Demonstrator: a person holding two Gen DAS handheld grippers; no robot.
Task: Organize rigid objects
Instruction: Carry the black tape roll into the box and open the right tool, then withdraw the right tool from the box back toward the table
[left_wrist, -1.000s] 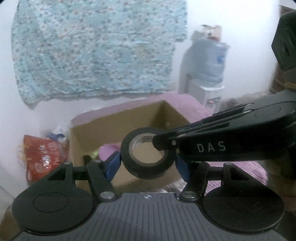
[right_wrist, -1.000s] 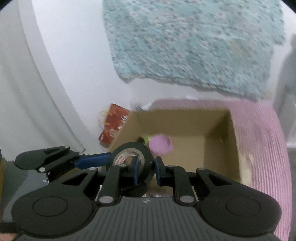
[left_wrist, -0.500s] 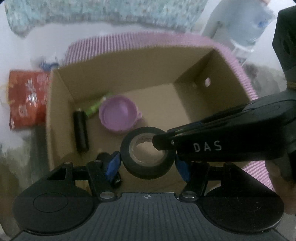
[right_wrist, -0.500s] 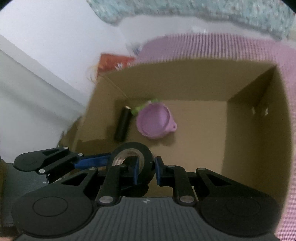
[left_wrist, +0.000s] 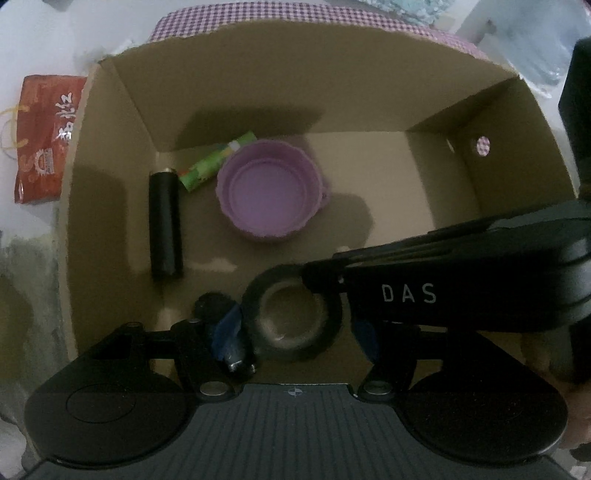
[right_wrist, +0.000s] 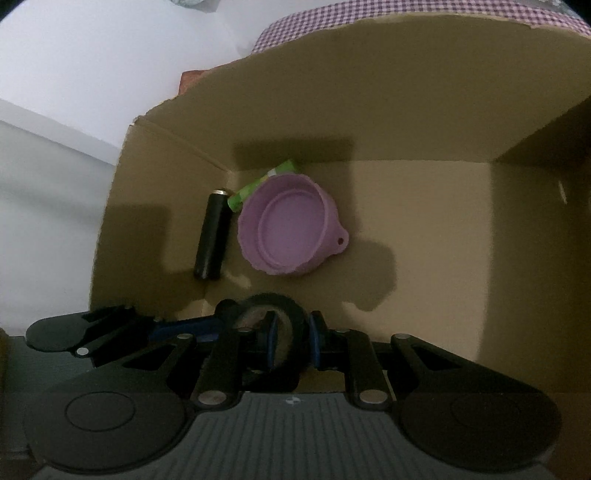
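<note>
A roll of black tape (left_wrist: 291, 314) hangs inside the open cardboard box (left_wrist: 122, 122), near its front wall. My right gripper (right_wrist: 290, 338) is shut on the roll's band (right_wrist: 291, 306), one finger through the hole. My left gripper (left_wrist: 295, 332) stands open around the roll, its blue pads (left_wrist: 225, 332) on either side; the left pad seems near or touching. On the box floor lie a purple collapsible bowl (left_wrist: 271, 192), a black cylinder (left_wrist: 165, 223) and a green packet (left_wrist: 214, 162). They also show in the right wrist view: the bowl (right_wrist: 291, 225), the cylinder (right_wrist: 212, 234).
The box sits on a purple checked cloth (left_wrist: 258, 14). A red printed bag (left_wrist: 44, 133) lies on the floor left of the box. A small black object (left_wrist: 212, 304) lies on the box floor by my left finger.
Both grippers have tilted down and lowered the tape roll from above the box into it, close to the floor. The grip on the roll looks unchanged.
</note>
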